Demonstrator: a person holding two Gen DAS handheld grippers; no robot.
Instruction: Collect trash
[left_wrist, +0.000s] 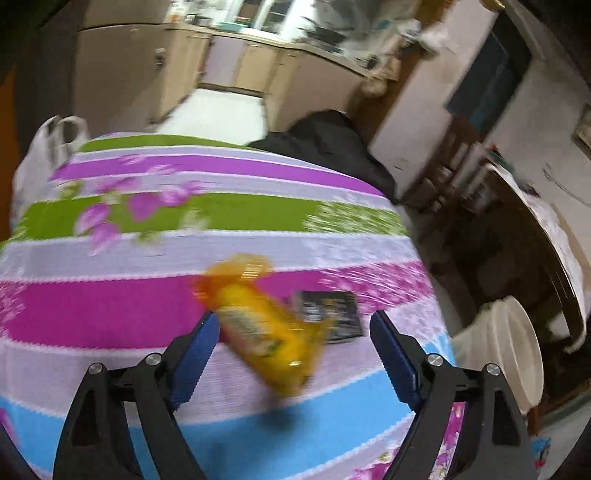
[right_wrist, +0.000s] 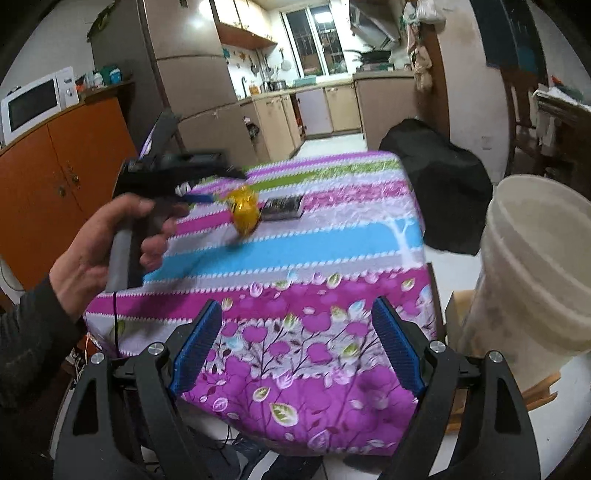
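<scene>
A yellow snack wrapper (left_wrist: 258, 325) lies blurred on the striped floral tablecloth (left_wrist: 110, 314), between the wide-apart blue pads of my left gripper (left_wrist: 295, 316) and close to the left pad. The pads do not press on it. A black packet (left_wrist: 332, 314) lies just behind it. In the right wrist view a hand (right_wrist: 110, 243) holds the left gripper (right_wrist: 229, 186) at the wrapper (right_wrist: 243, 210), with the black packet (right_wrist: 284, 208) beside it. My right gripper (right_wrist: 298, 302) is open with nothing in it, over the cloth's hanging near edge (right_wrist: 295, 369). A white bucket (right_wrist: 535, 266) stands to the right.
The bucket (left_wrist: 517, 350) sits off the table's right corner on the floor. A black covered bulk (right_wrist: 439, 177) stands past the far right corner. An orange cabinet (right_wrist: 55, 184) carries a microwave (right_wrist: 33, 103) at left. A white plastic bag (left_wrist: 44, 158) hangs at the table's far left.
</scene>
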